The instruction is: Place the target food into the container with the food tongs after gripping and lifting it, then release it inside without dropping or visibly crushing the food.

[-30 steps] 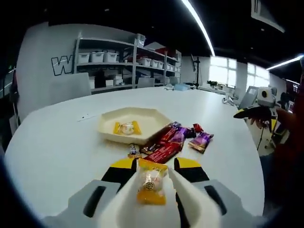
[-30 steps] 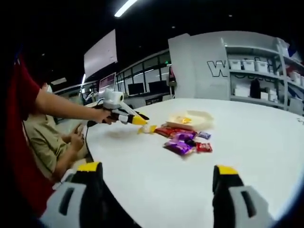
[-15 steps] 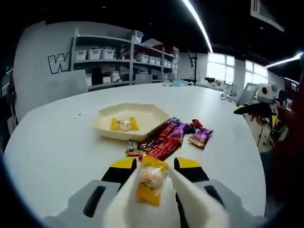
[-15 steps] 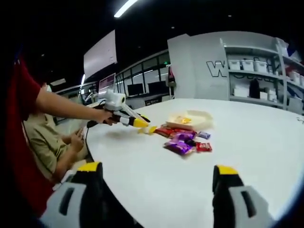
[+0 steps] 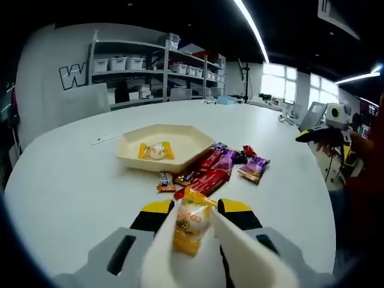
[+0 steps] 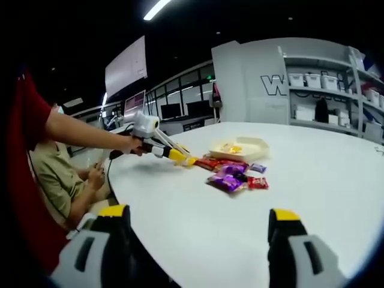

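Note:
My left gripper is shut on white food tongs, and the tongs pinch a yellow wrapped candy above the table. Ahead lies a cream hexagonal tray with another yellow wrapped candy inside. In the right gripper view, a hand holds the left gripper low over the table, the tongs' tip just left of the snack pile and short of the tray. My right gripper is open with nothing between its jaws, off the table's near edge; it also appears far right as right gripper.
Red and purple snack packets lie right of the tray, and a small wrapped candy sits in front of it. A seated person is at the table's left side. Shelves with bins stand behind the white round table.
The left gripper has carried the pinched candy forward, closer to the snack pile and tray. The right gripper has stayed open and still.

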